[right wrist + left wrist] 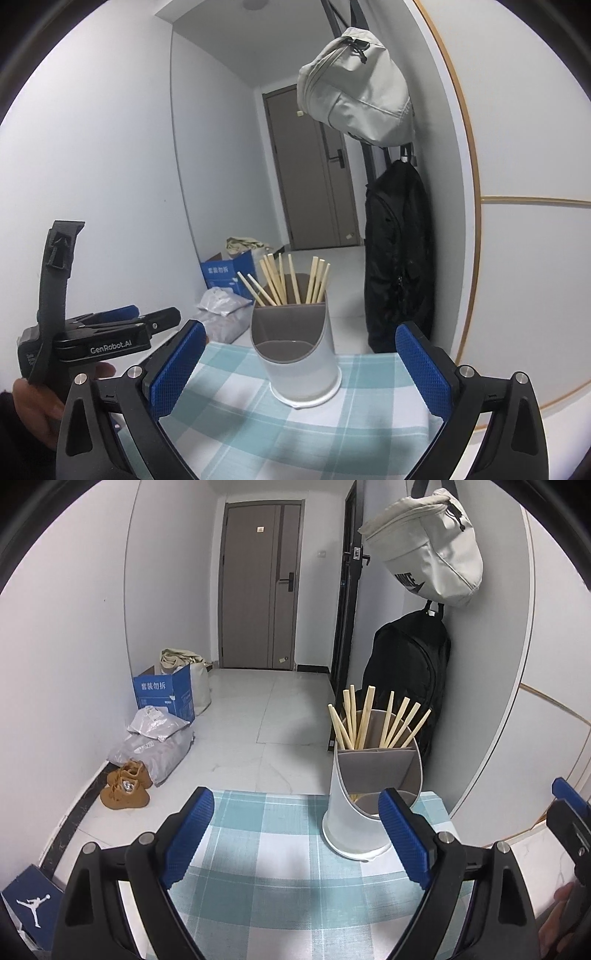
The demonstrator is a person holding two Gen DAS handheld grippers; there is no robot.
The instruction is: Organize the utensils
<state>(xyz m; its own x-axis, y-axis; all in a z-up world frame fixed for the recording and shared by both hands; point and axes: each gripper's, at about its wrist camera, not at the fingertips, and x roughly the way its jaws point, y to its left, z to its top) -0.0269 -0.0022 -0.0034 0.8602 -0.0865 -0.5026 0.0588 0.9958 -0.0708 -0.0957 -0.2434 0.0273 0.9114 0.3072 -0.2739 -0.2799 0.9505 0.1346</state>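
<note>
A white utensil holder (352, 823) with a grey inner divider stands on the checked tablecloth (280, 867) near the table's far right corner. Several wooden chopsticks (373, 720) stand upright in its back compartment. The front compartment looks empty. My left gripper (297, 830) is open and empty, just before and left of the holder. In the right wrist view the holder (299, 365) and chopsticks (288, 284) are straight ahead. My right gripper (301, 362) is open and empty, its jaws either side of the holder but short of it. The left gripper's body (99, 332) shows at the left.
A black backpack (406, 686) and a pale bag (432, 546) hang on the wall right of the table. On the floor at the left lie a blue box (164, 696), plastic parcels (155, 742) and brown shoes (127, 788). A door (258, 587) closes the hallway.
</note>
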